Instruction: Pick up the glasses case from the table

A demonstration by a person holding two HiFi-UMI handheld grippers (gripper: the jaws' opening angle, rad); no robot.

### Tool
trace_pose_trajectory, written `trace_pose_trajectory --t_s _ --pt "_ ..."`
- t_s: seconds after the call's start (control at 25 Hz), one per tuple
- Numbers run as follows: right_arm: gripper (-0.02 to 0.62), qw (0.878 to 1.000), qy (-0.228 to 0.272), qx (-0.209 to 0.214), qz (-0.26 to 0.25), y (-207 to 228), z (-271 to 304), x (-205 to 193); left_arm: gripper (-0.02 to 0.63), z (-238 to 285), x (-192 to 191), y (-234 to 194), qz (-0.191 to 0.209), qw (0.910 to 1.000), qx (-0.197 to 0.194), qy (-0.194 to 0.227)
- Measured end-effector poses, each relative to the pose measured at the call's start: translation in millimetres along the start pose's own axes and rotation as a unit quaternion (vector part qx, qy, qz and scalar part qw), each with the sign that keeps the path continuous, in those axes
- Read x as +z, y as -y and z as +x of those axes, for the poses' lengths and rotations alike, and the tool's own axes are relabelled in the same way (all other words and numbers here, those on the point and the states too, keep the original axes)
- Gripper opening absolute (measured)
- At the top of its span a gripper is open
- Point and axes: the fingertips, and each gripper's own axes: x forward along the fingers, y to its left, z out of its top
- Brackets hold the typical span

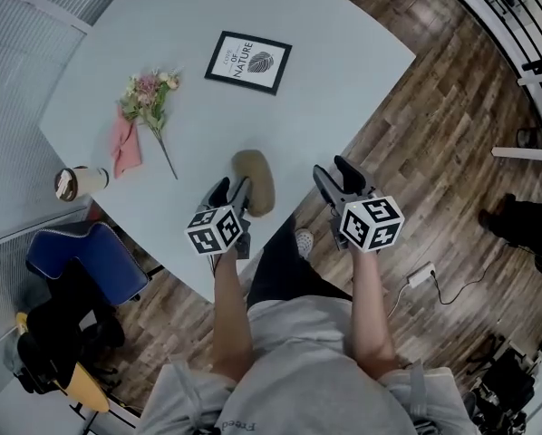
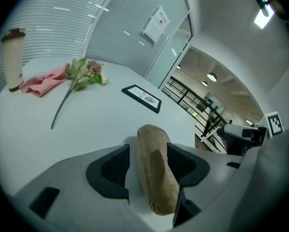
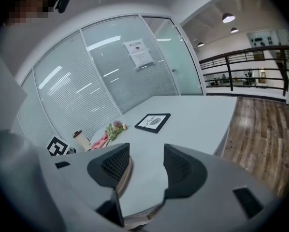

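- Pale grey-blue table (image 1: pixel 343 71) over a wood-plank floor (image 1: pixel 416 207); the person stands at its near edge with both tools low over it.
- Left gripper (image 1: pixel 232 190): jaws apart, straddling the tan oblong fabric-covered glasses case (image 1: pixel 257 178). In the left gripper view (image 2: pixel 148 149) a strip of table shows between one pad and the case (image 2: pixel 154 173). The other pad sits right at its side; can't tell if it touches. Not clamped.
- Case lies flat on the table near the near edge, not lifted.
- Right gripper (image 1: pixel 333 172): jaws spread and empty, only tabletop between them (image 3: pixel 147 166). It hangs just beside the case, not touching it.
- Farther out: green-stemmed flower sprig (image 1: pixel 149 98) on a pink cloth (image 1: pixel 123 145), beige cup with dark lid (image 1: pixel 79 182) upright at the left edge.
- Farthest: black-framed print (image 1: pixel 248 62), well apart from the case.
- Progress, my read: the approach is done and the case is bracketed. Closing on it and lifting are left.
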Motion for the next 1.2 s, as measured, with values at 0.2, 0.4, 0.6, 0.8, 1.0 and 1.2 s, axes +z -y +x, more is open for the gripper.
trace_pose_trajectory --t_s 0.2,0.4,0.6,0.8,1.0,1.2 --pt "0.213 1.000 0.011 -0.006 0.010 5 1 2 0.243 14 -13 -4 -0.040 0.9989 -0.013 -0.021" --pt "0.166 0.999 0.031 -0.013 0.035 11 -5 8 0.245 27 -12 8 -0.002 0.9994 -0.012 -0.032" --pt "0.166 0.999 0.028 -0.021 0.036 16 -14 6 0.253 39 -18 23 0.035 0.9979 -0.009 -0.053" --pt "0.166 0.999 0.031 -0.025 0.037 19 -19 4 0.259 48 -17 27 0.044 0.9972 -0.008 -0.060" --pt "0.166 0.998 0.032 -0.031 0.049 24 -23 -3 0.271 54 -22 31 0.041 0.9964 -0.015 -0.073" --pt "0.167 0.998 0.029 -0.031 0.056 24 -24 -10 0.276 59 -23 34 0.049 0.9955 -0.013 -0.079"
